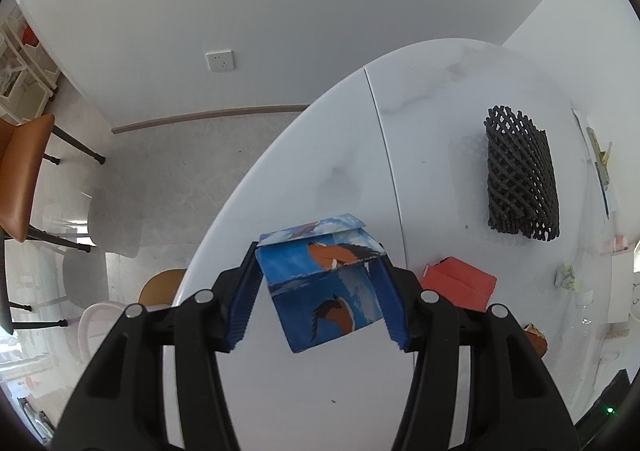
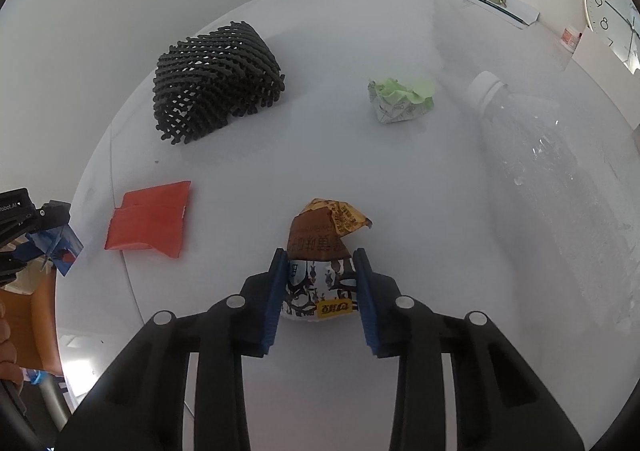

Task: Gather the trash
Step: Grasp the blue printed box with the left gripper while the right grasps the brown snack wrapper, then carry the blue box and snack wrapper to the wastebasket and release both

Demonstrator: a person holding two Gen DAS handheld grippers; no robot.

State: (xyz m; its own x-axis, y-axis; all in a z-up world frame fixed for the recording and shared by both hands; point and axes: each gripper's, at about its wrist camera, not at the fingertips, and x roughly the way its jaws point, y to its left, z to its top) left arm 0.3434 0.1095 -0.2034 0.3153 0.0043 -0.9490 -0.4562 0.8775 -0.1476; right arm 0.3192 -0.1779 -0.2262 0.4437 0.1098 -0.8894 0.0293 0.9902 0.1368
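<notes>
My left gripper [image 1: 320,283] has its jaws clamped on the blue box [image 1: 320,287], held over the tabletop [image 1: 440,99] near its left edge. My right gripper [image 2: 321,287] pinches the wrapper [image 2: 324,251], whose crumpled top points away from me; the red packet [image 2: 150,219] lies between both grippers, nearer my left.

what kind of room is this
Probably a home dining area: a white oval marble-look table, an orange-brown leather chair on the tiled floor, and a round white wall clock.
</notes>
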